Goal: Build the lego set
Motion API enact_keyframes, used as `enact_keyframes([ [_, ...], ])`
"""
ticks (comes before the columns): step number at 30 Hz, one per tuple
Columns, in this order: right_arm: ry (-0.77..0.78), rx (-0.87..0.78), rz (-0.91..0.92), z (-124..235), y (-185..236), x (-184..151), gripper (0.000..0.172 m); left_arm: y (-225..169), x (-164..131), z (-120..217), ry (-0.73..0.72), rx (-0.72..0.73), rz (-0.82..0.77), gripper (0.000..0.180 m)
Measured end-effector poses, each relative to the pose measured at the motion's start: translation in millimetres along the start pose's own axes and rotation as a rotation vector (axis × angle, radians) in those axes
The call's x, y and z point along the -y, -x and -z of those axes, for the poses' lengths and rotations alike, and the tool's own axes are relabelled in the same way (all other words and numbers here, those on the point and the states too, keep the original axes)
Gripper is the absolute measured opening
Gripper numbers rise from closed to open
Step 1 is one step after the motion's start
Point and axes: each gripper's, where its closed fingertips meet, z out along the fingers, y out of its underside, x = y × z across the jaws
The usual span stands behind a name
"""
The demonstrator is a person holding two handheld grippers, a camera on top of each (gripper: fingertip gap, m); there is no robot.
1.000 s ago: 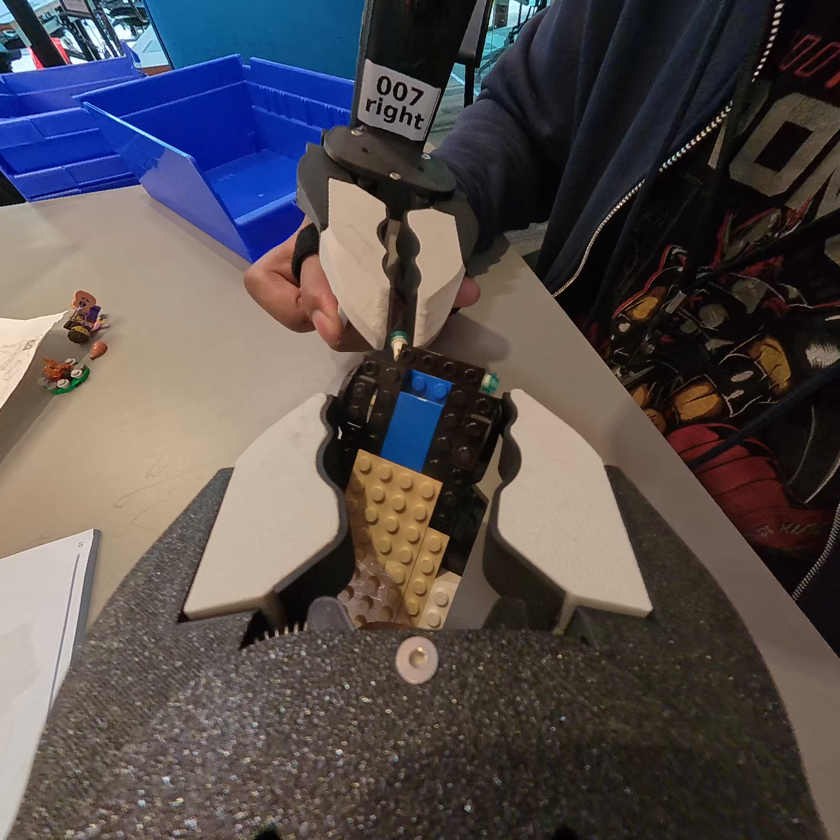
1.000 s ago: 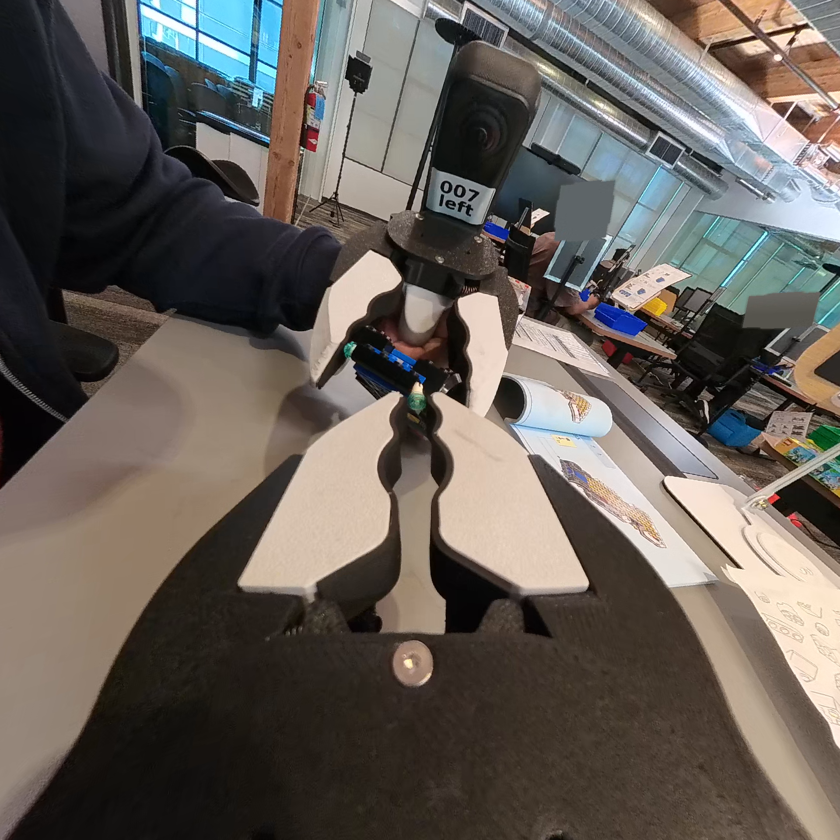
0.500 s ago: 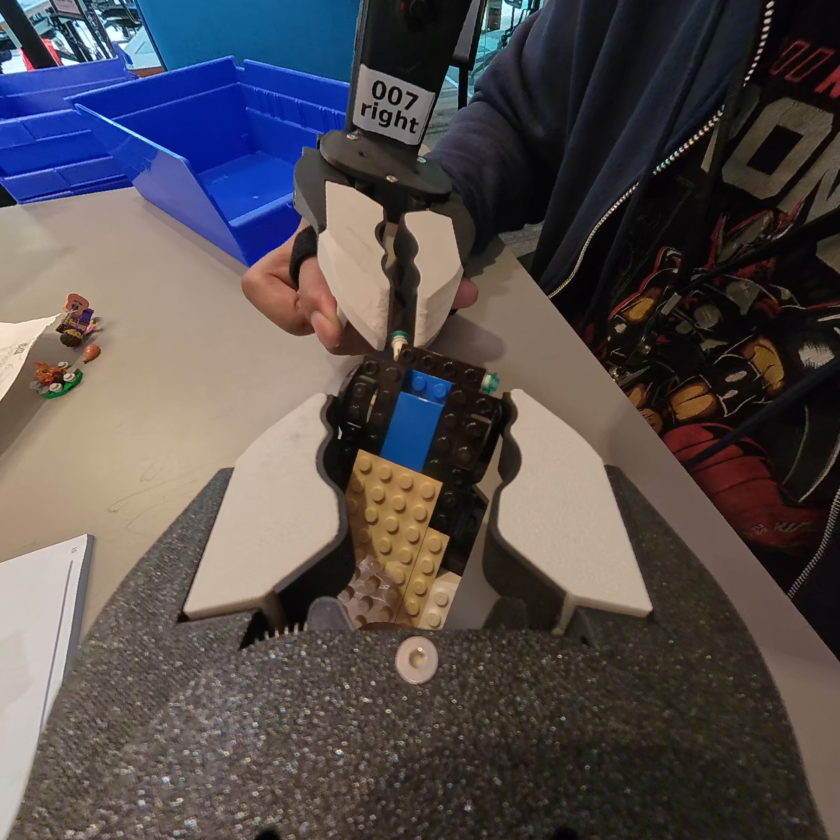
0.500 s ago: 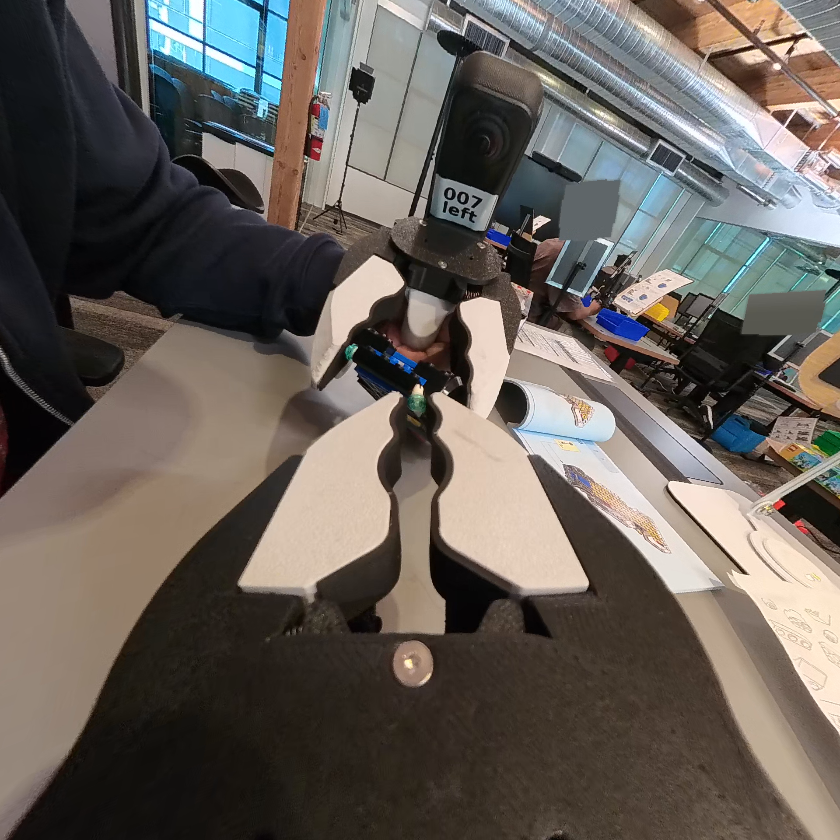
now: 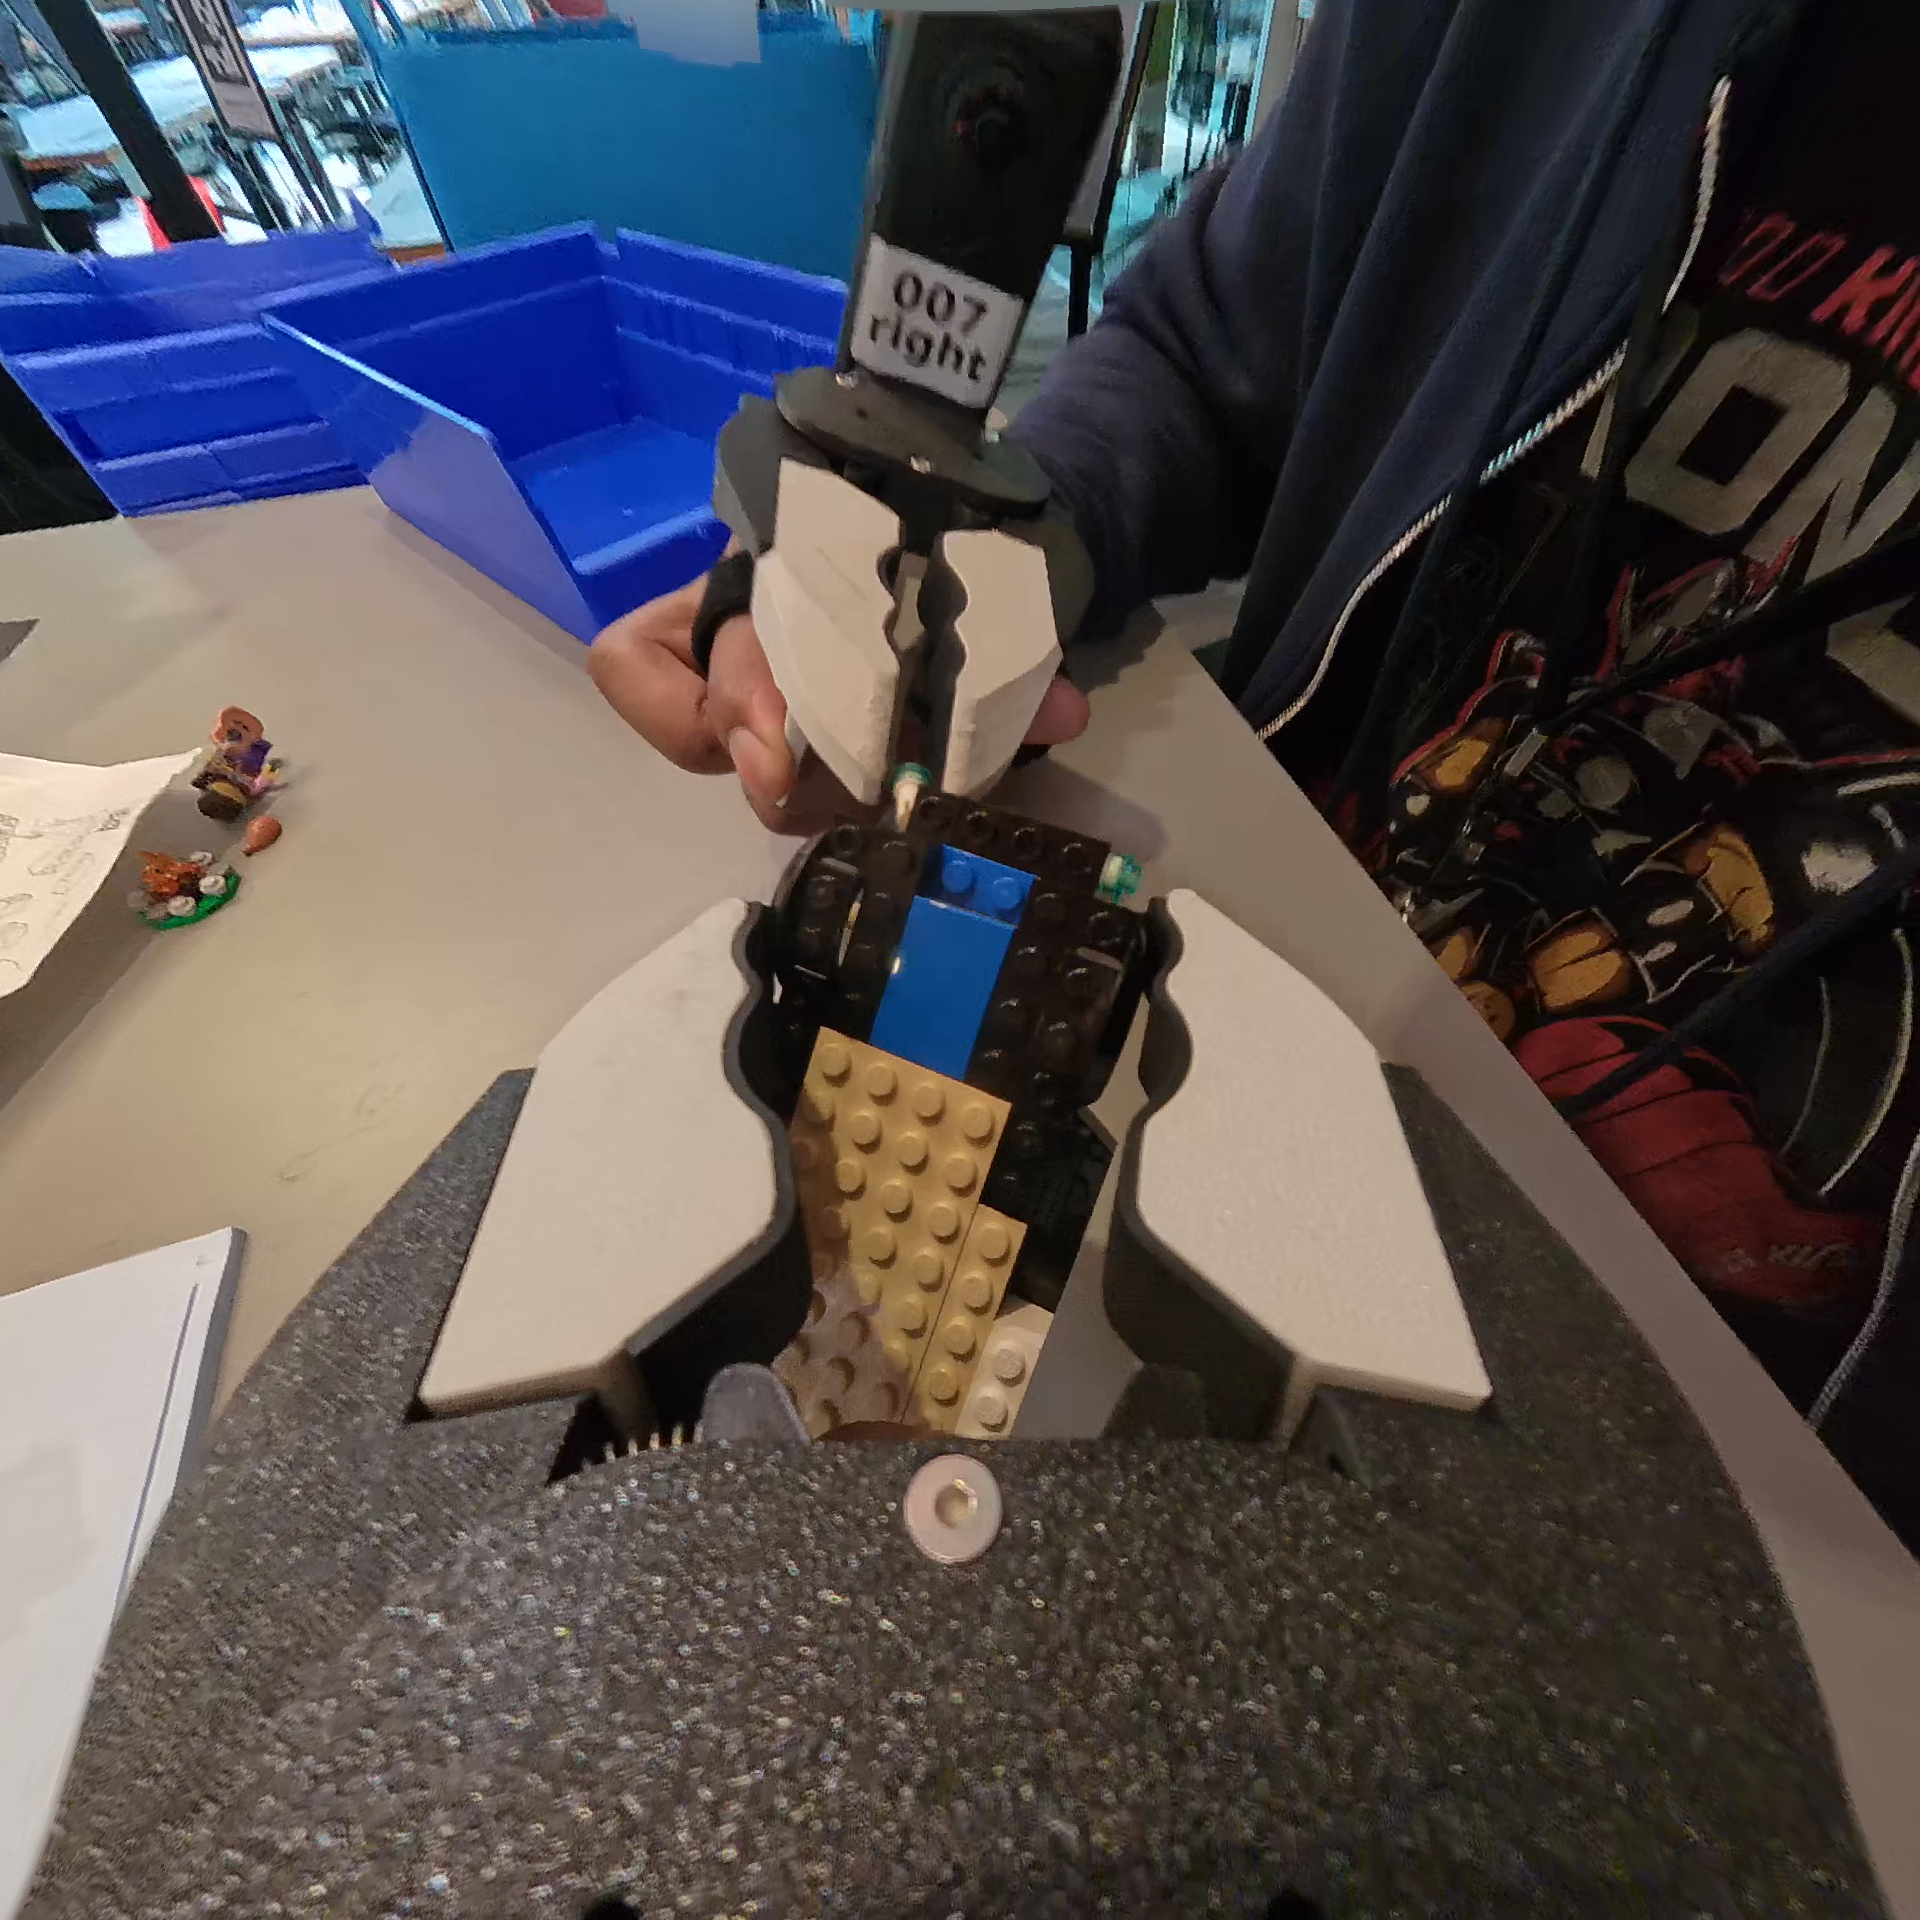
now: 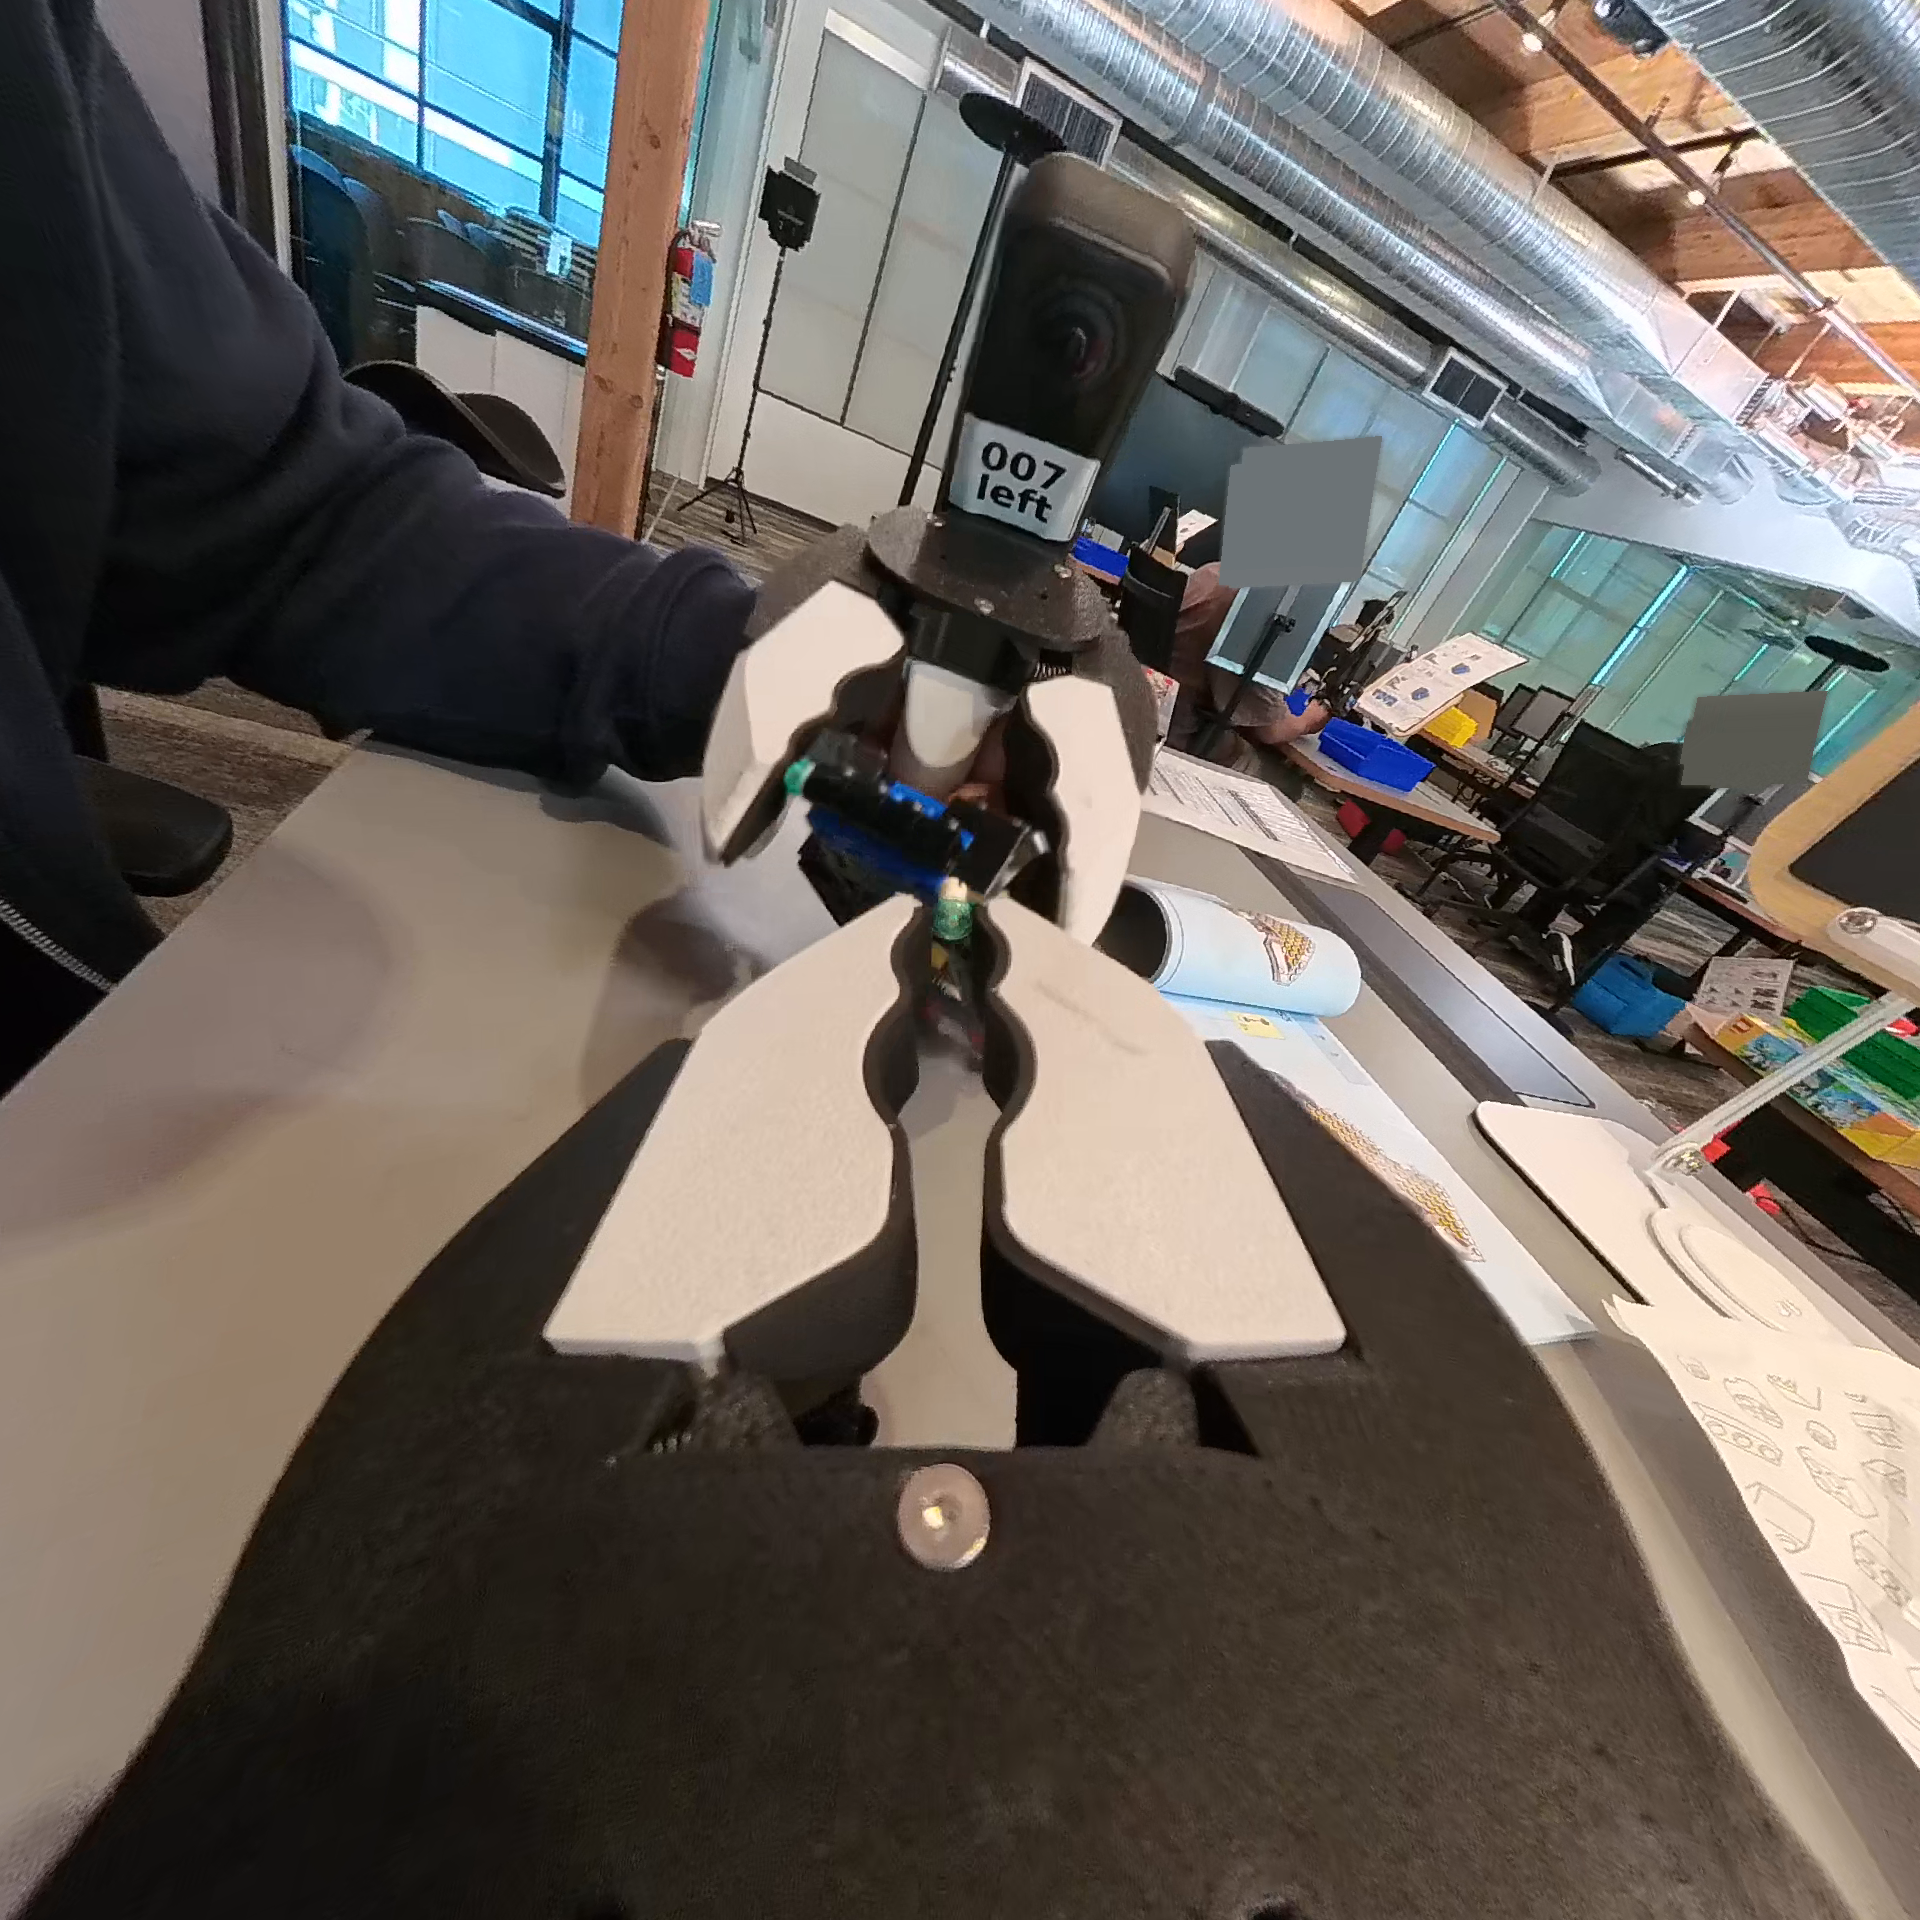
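I have the left gripper (image 5: 956, 914) clamped across the brick build (image 5: 951, 997), its two pads pressing on the black sides, so the build is held off the grey table (image 5: 416, 727) with the blue strip and tan studded plates running back between the fingers. My right gripper (image 5: 914, 769) faces it from the far side, jaws pinched almost together on a small green-and-white piece (image 5: 907, 795). The piece's pale tip sits right at the far black edge of the build, near its left corner, touching it or just short of it; I cannot tell which. A matching green piece (image 5: 1120, 871) already sticks out of the build's other far corner. From the right wrist camera the pinched piece (image 6: 951, 914) shows at my fingertips, just under the build in the left gripper (image 6: 904, 862). Blue bins (image 5: 582, 416), small figures (image 5: 234, 764) and a paper sheet (image 5: 62, 842) lie well apart on the table
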Motion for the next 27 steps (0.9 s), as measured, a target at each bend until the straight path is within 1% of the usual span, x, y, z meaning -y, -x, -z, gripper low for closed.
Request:
enact_keyframes([
  [6, -0.007, -0.027, 0.016, -4, 0, 4, 0.007, 14, 28, 13, -0.181, 0.059, 0.078, 0.069],
  [13, -0.019, -0.096, 0.012, -12, -2, 15, 0.007, 15, 49, 17, -0.329, 0.047, 0.154, 0.069],
  [17, -0.036, -0.117, 0.035, -14, 2, 25, 0.007, 13, 50, 13, -0.359, 0.025, 0.196, 0.069],
  [22, -0.025, -0.139, 0.024, -16, 2, 25, 0.007, 15, 50, 13, -0.373, 0.019, 0.246, 0.069],
  [25, -0.024, -0.154, 0.019, -15, 1, 25, 0.007, 18, 49, 12, -0.363, 0.049, 0.261, 0.069],
  [27, -0.021, -0.160, 0.023, -15, 0, 25, 0.007, 20, 47, 12, -0.326, 0.085, 0.259, 0.069],
])
